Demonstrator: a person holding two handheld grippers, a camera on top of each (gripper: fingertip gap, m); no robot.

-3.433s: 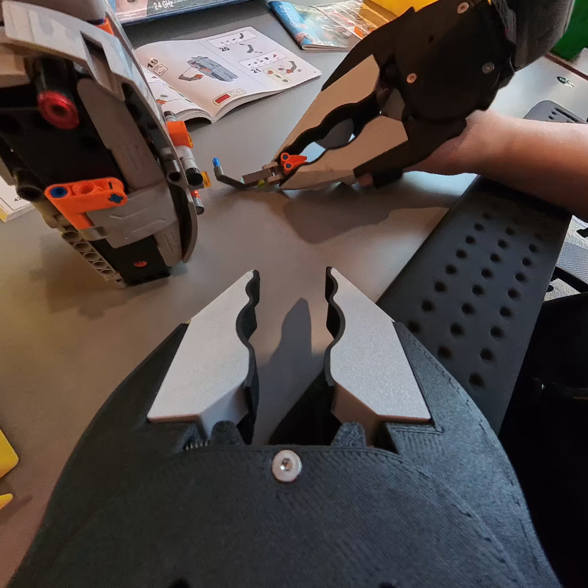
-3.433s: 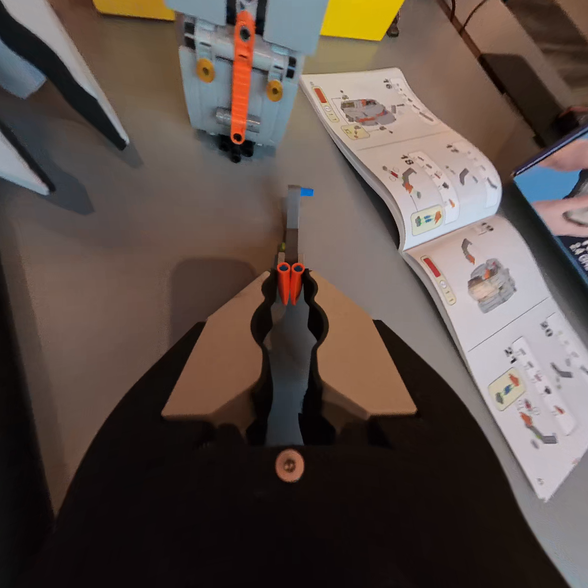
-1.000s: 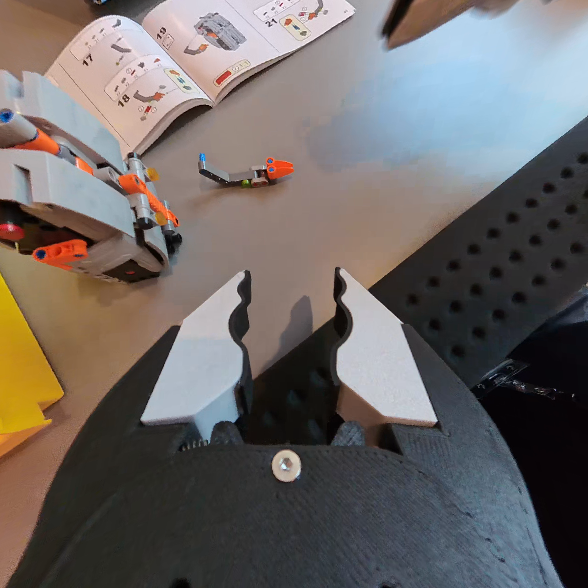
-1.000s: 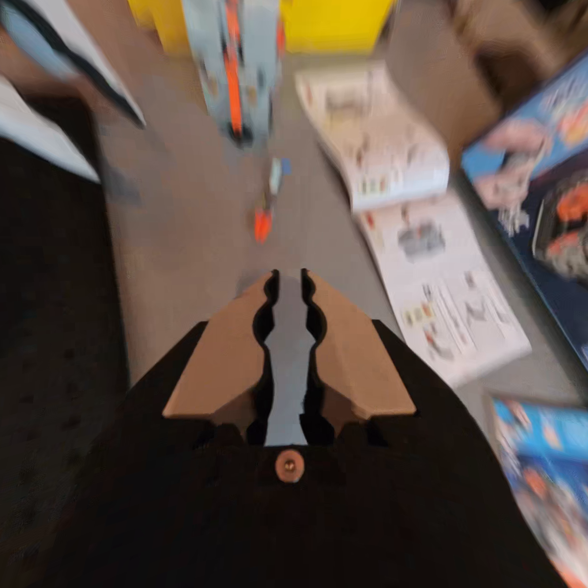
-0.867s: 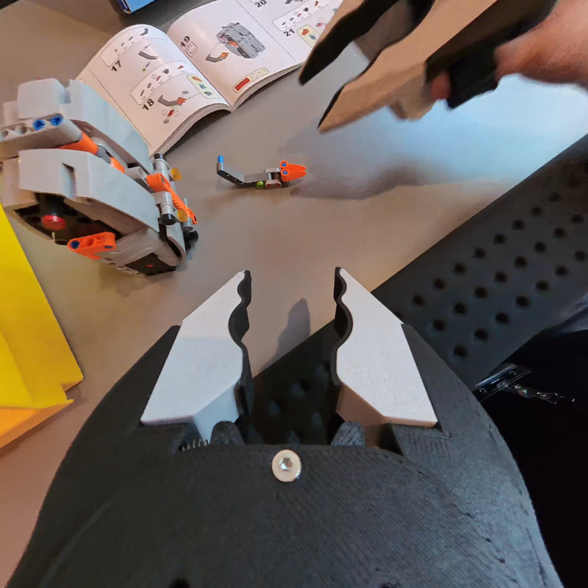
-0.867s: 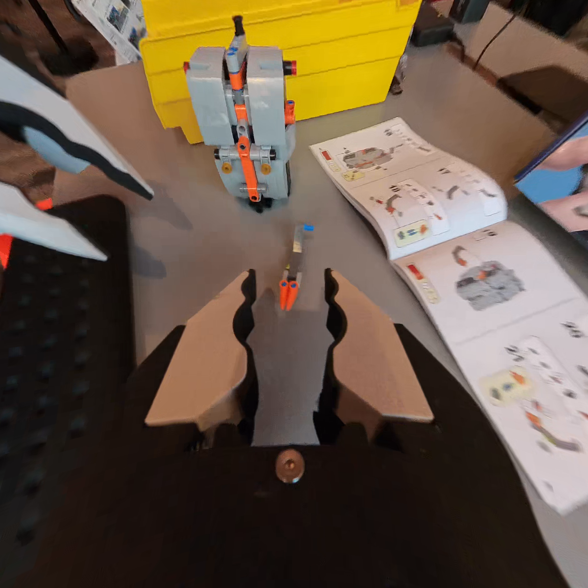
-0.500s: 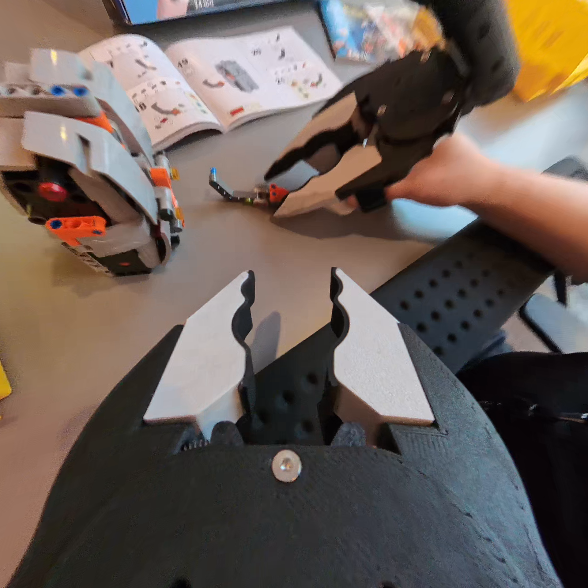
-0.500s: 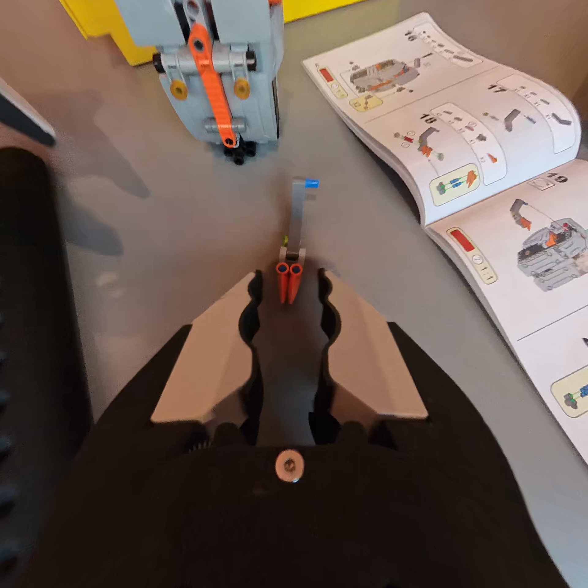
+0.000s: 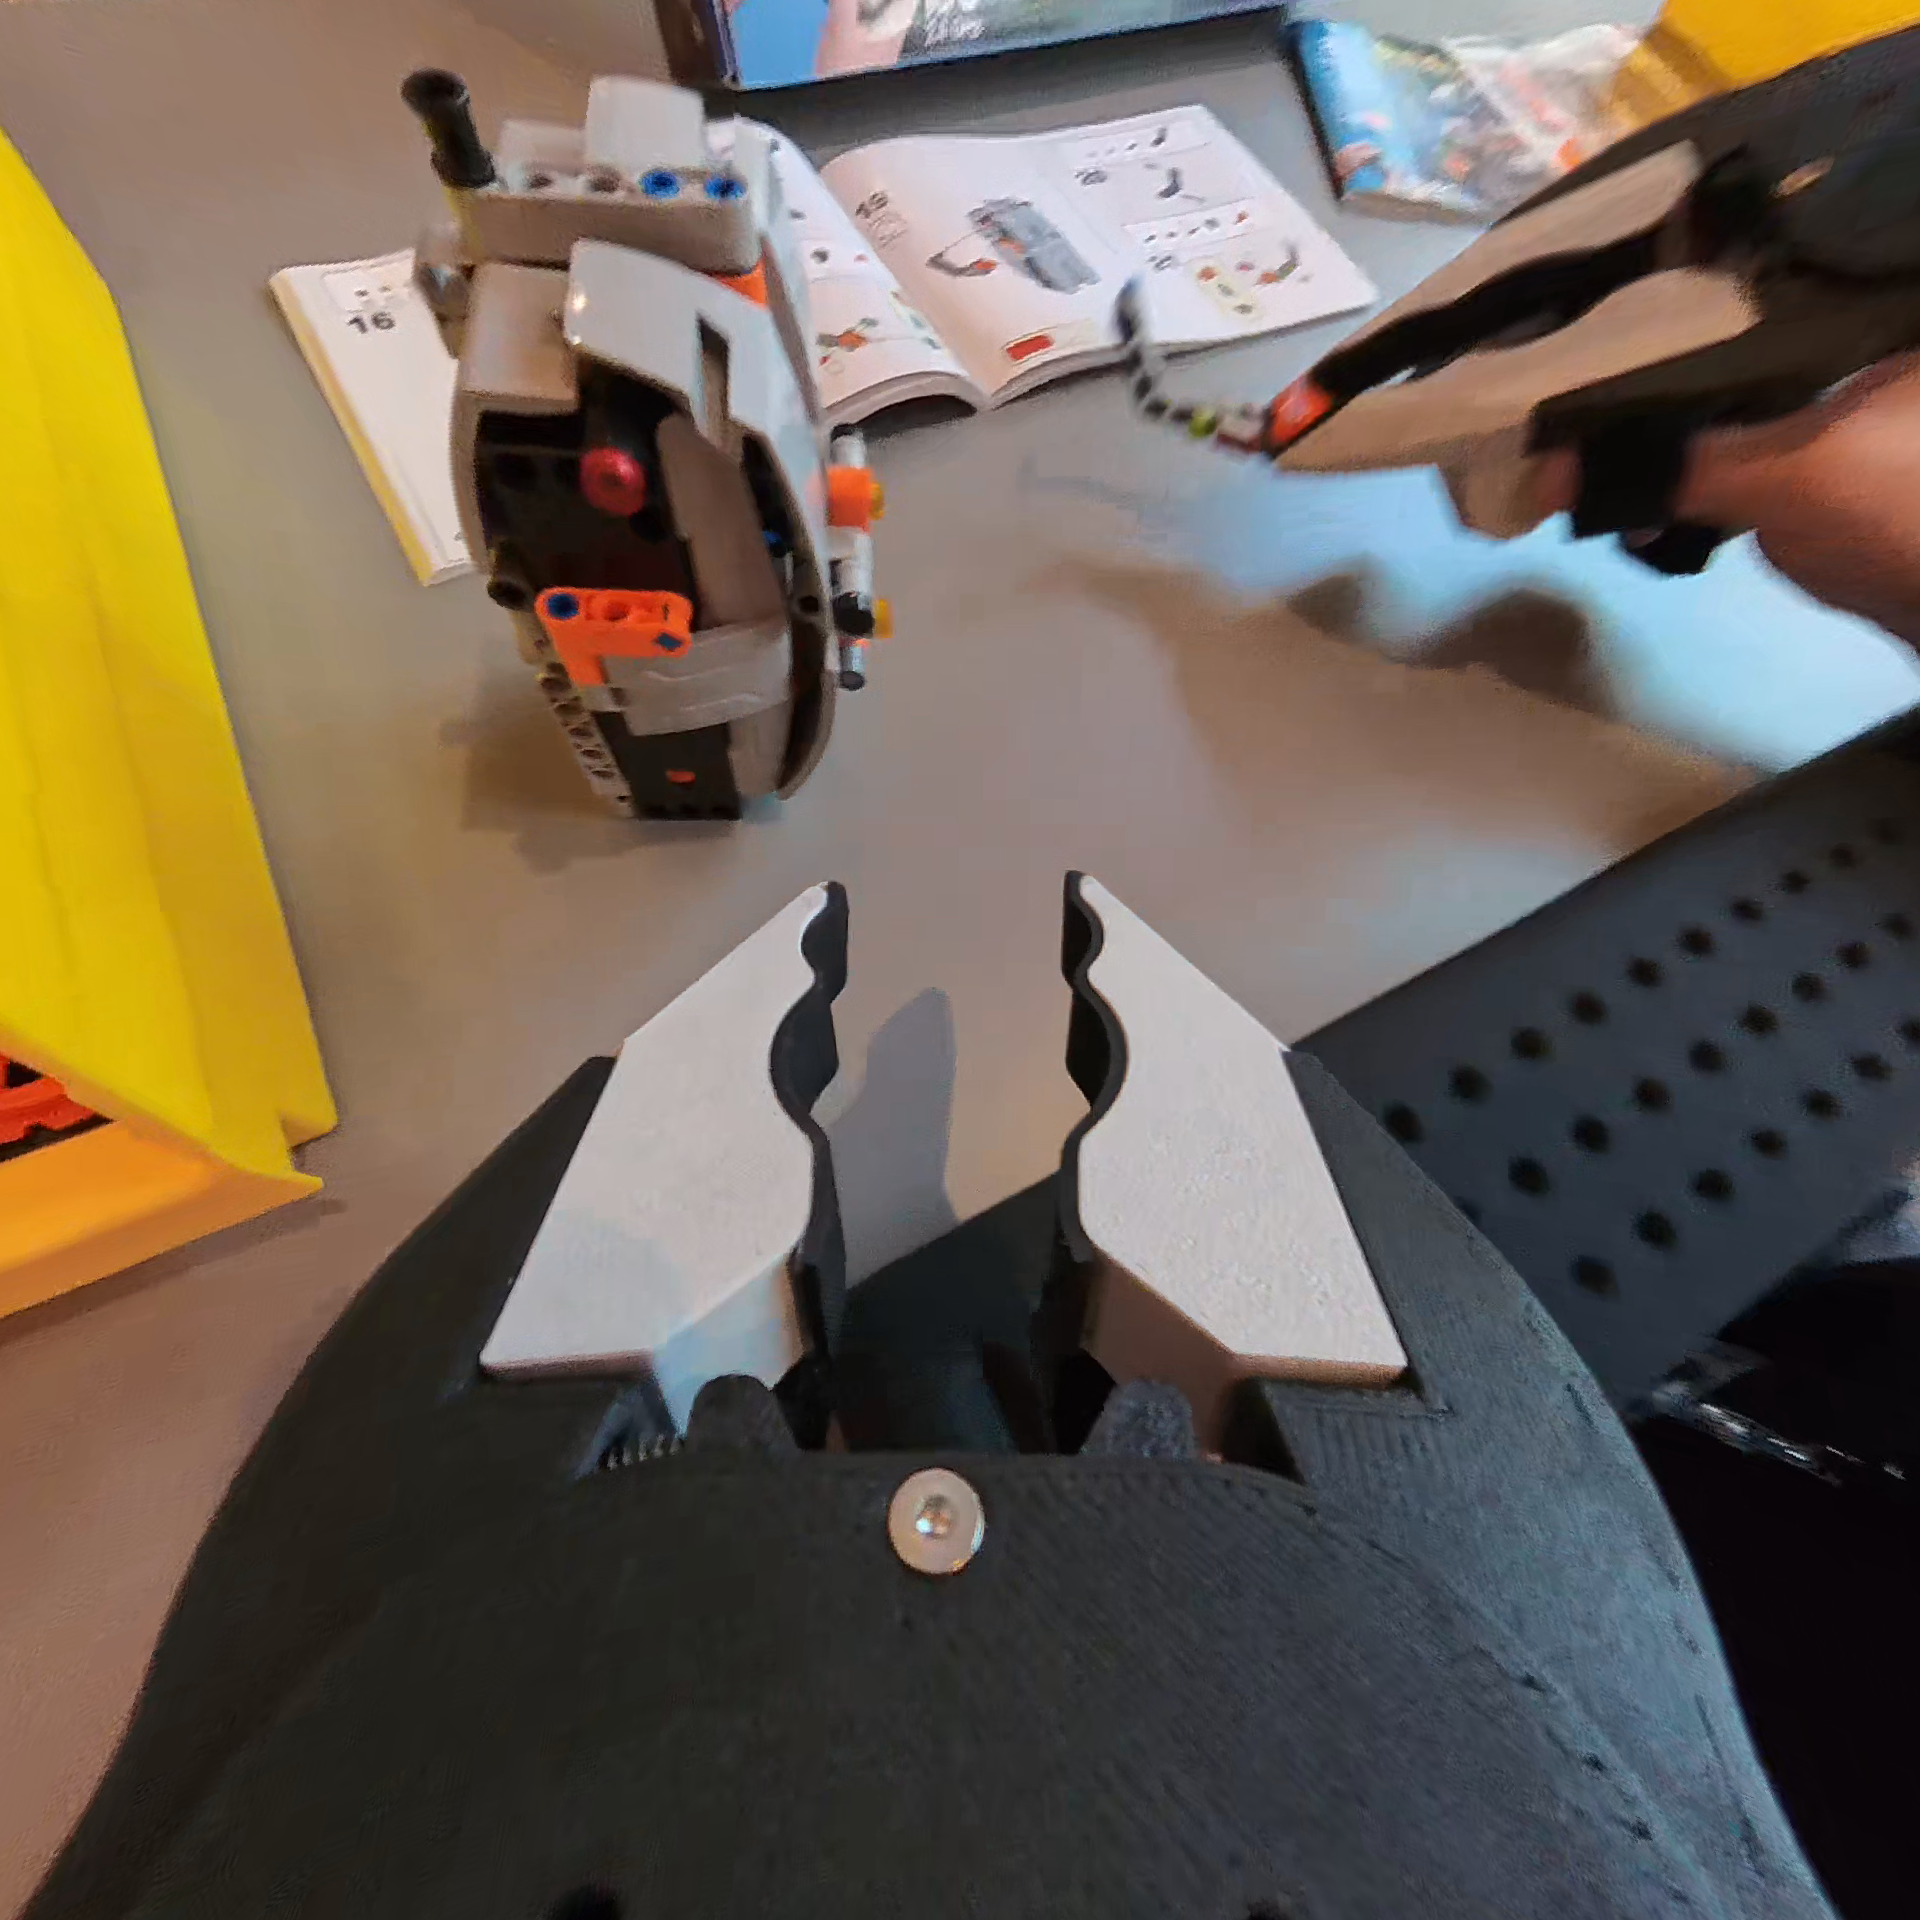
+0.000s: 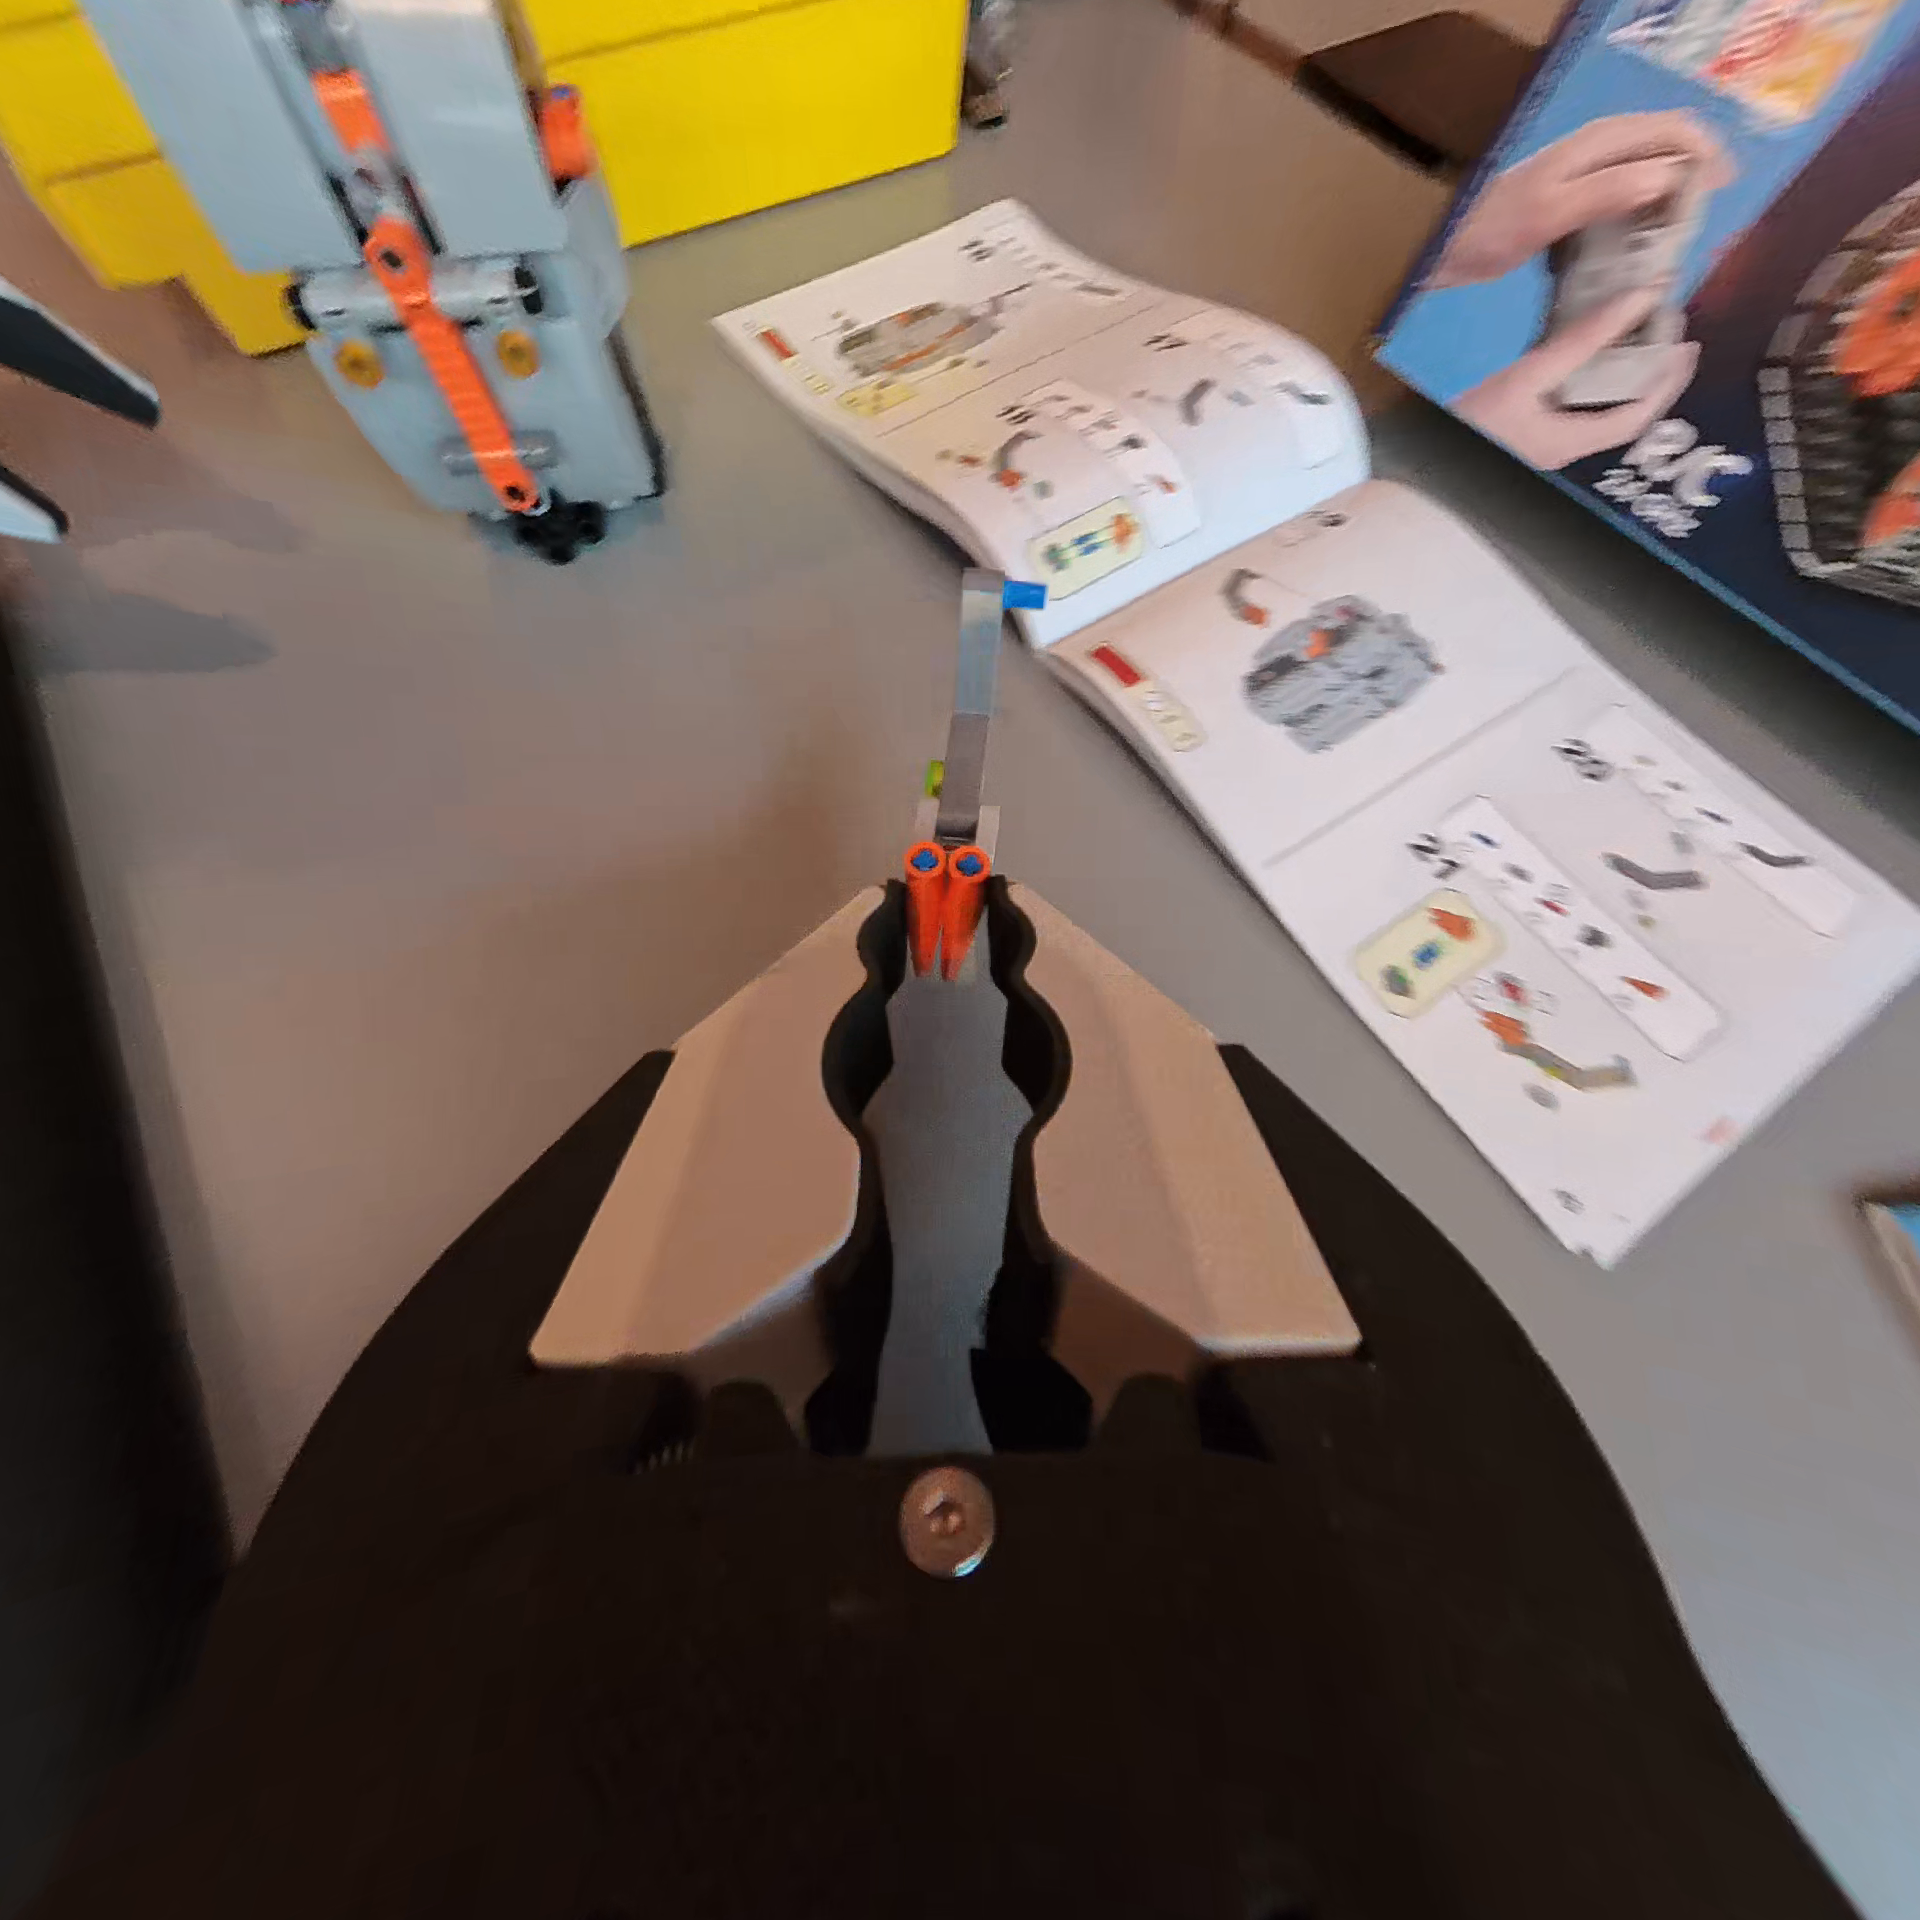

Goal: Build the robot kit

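My right gripper [image 10: 943, 906] is shut on the orange end of a small brick arm [image 10: 971, 707], a grey bent beam with a blue pin at its far tip, held above the grey table. It also shows in the left wrist view [image 9: 1195, 410], lifted in the right gripper [image 9: 1294, 431] at upper right. My left gripper [image 9: 948, 914] is open and empty, low over the table. A grey, black and orange brick model [image 9: 644, 499] stands upright ahead and left of it; in the right wrist view the model [image 10: 416, 260] stands at upper left.
An open instruction booklet [image 10: 1299, 727] lies right of the held part, also behind the model [image 9: 1039, 249]. A yellow bin [image 9: 114, 727] stands at left, yellow boxes [image 10: 748, 114] behind the model. A blue product box [image 10: 1714, 312] is far right. A black perforated panel [image 9: 1662, 1060] lies at right. Some 20 centimeters of space lies between my two pairs of fingers. Between my left fingertips and the black perforated panel [image 9: 1662, 1060] there is roughly 15 centimeters.
The right gripper released the brick arm, drew back and opened, then came back, shut on its orange end and lifted it off the table. The left gripper stayed open and shifted its view.
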